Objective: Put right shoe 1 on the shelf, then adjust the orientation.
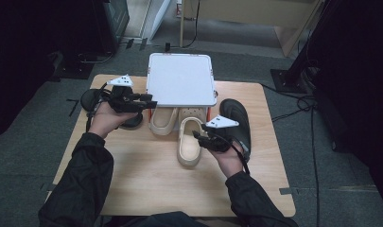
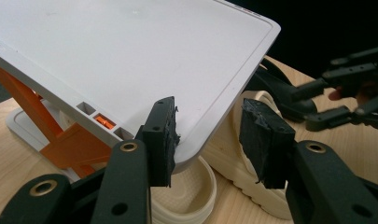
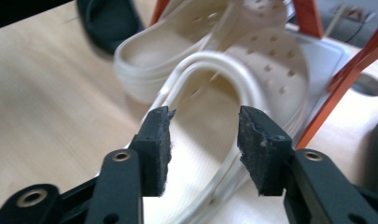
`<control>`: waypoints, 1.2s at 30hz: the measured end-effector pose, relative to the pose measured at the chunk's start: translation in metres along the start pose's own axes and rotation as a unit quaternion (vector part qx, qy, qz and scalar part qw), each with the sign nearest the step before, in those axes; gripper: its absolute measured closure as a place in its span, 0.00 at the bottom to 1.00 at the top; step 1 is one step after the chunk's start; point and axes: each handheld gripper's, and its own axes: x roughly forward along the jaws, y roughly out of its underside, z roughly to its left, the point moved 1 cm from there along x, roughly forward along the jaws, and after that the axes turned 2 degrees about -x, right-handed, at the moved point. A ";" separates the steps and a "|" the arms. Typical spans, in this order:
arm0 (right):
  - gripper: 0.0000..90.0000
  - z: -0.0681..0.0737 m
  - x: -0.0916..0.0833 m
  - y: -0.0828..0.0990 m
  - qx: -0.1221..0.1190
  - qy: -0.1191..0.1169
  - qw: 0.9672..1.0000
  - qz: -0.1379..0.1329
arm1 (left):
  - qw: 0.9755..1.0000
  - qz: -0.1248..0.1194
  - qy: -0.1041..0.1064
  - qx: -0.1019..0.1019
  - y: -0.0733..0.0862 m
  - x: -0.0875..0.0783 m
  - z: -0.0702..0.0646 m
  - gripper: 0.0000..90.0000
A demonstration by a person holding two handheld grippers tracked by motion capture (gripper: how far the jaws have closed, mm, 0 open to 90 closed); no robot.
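A white rack [image 1: 179, 78] on orange legs [image 2: 32, 102] stands at the table's back middle. My left gripper [image 1: 150, 103] is open at its front left corner, and one pad [image 2: 161, 140] touches the top's [image 2: 130, 56] edge. One cream clog [image 1: 190, 144] lies pulled out in front of the rack, toe under it. My right gripper [image 1: 197, 136] hovers open over that clog's right side, jaws on either side of its heel strap [image 3: 210, 60]. A second cream clog [image 1: 163, 120] sits beside it, partly under the rack.
A black clog [image 1: 237, 124] lies right of the cream pair, by my right hand. Another black clog [image 1: 132, 122] lies left, partly behind my left hand. The wooden table [image 1: 146, 179] has bare room in front. Cables run over the grey floor around it.
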 end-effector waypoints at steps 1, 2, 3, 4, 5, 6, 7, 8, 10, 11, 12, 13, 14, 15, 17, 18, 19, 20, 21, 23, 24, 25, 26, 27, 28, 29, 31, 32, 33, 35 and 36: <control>0.63 0.002 -0.002 0.002 -0.001 -0.005 1.000 0.002 | 1.000 0.000 0.000 0.000 0.000 0.000 0.000 0.63; 0.63 0.005 -0.004 0.004 -0.004 -0.008 1.000 0.003 | 1.000 0.000 0.000 0.000 0.000 0.000 0.000 0.63; 0.64 0.007 -0.006 0.006 -0.006 -0.011 1.000 0.004 | 1.000 0.000 0.000 0.000 0.000 0.000 0.000 0.63; 0.65 0.009 -0.008 0.009 -0.008 -0.014 1.000 0.005 | 1.000 0.000 0.000 0.000 0.000 0.000 0.000 0.63; 0.66 0.011 -0.009 0.011 -0.008 -0.012 1.000 0.003 | 1.000 0.001 -0.001 0.000 0.000 0.000 0.000 0.63; 0.67 0.013 -0.010 0.013 -0.008 -0.011 1.000 0.001 | 1.000 0.001 -0.002 -0.001 0.000 0.000 0.000 0.63; 0.67 0.014 -0.011 0.015 -0.007 -0.014 1.000 0.001 | 1.000 0.001 -0.002 -0.001 0.000 0.000 -0.001 0.63; 0.67 0.016 -0.012 0.016 -0.005 -0.017 1.000 0.004 | 1.000 0.001 -0.003 -0.001 0.000 0.000 -0.001 0.63; 0.68 0.019 -0.012 0.020 -0.010 -0.022 1.000 0.008 | 1.000 0.002 -0.002 -0.002 -0.001 0.000 0.000 0.63; 0.68 0.022 -0.013 0.022 -0.010 -0.025 1.000 0.011 | 1.000 0.002 -0.002 -0.004 -0.001 0.000 0.000 0.63; 0.68 0.024 -0.013 0.025 -0.012 -0.027 0.999 0.013 | 1.000 0.002 -0.001 -0.004 -0.001 0.000 0.000 0.63; 0.68 0.026 -0.013 0.027 -0.011 -0.031 0.999 0.018 | 1.000 0.002 -0.001 -0.004 -0.001 0.000 0.000 0.63; 0.69 0.028 -0.013 0.029 -0.011 -0.035 0.999 0.022 | 1.000 0.002 -0.001 -0.004 -0.001 0.000 0.000 0.63; 0.69 0.031 -0.012 0.032 -0.014 -0.039 0.999 0.025 | 1.000 0.002 -0.001 -0.004 -0.001 0.000 0.000 0.63; 0.69 0.036 -0.011 0.036 -0.017 -0.046 0.998 0.032 | 1.000 0.002 0.000 -0.004 -0.001 0.000 0.000 0.63; 0.69 0.039 -0.011 0.038 -0.018 -0.049 0.998 0.035 | 1.000 0.002 0.000 -0.003 -0.001 0.000 0.000 0.63; 0.69 0.041 -0.010 0.039 -0.021 -0.053 0.998 0.036 | 1.000 0.002 0.000 -0.003 -0.001 0.000 0.000 0.63; 0.69 0.043 -0.010 0.040 -0.025 -0.054 0.997 0.039 | 1.000 0.002 0.000 -0.003 -0.001 0.000 0.000 0.63; 0.69 0.045 -0.009 0.041 -0.026 -0.056 0.997 0.041 | 1.000 0.002 0.000 -0.002 -0.001 0.000 0.000 0.63; 0.69 0.048 -0.009 0.044 -0.027 -0.058 0.997 0.044 | 1.000 0.002 0.001 -0.003 -0.001 0.000 0.000 0.63; 0.69 0.049 -0.008 0.045 -0.026 -0.061 0.997 0.044 | 1.000 0.001 0.001 -0.004 -0.001 0.000 0.000 0.63; 0.69 0.050 -0.008 0.046 -0.026 -0.062 0.997 0.046 | 1.000 0.001 0.001 -0.004 -0.001 0.000 0.001 0.63; 0.69 0.051 -0.008 0.046 -0.026 -0.064 0.997 0.047 | 1.000 0.001 0.001 -0.003 -0.001 0.000 0.001 0.63; 0.69 0.052 -0.007 0.047 -0.027 -0.064 0.996 0.047 | 1.000 0.002 0.001 -0.003 -0.001 0.000 0.000 0.63; 0.68 0.053 -0.007 0.047 -0.028 -0.066 0.996 0.048 | 1.000 0.002 0.001 -0.003 -0.001 0.000 0.000 0.63; 0.68 0.053 -0.007 0.047 -0.028 -0.066 0.996 0.048 | 1.000 0.002 0.001 -0.002 -0.001 0.000 0.001 0.63; 0.68 0.054 -0.006 0.048 -0.026 -0.070 0.996 0.048 | 1.000 0.001 0.001 -0.001 0.000 0.000 0.001 0.63; 0.68 0.055 -0.006 0.048 -0.026 -0.071 0.996 0.048 | 1.000 0.002 0.001 -0.001 0.000 0.000 0.001 0.63; 0.68 0.056 -0.006 0.048 -0.026 -0.073 0.996 0.047 | 1.000 0.001 0.001 -0.002 0.000 0.000 0.001 0.63; 0.68 0.057 -0.006 0.048 -0.028 -0.076 0.996 0.046 | 1.000 0.001 0.001 -0.001 0.000 0.000 0.001 0.63; 0.68 0.058 -0.006 0.048 -0.028 -0.077 0.996 0.047 | 1.000 0.001 0.001 -0.002 0.000 0.000 0.001 0.63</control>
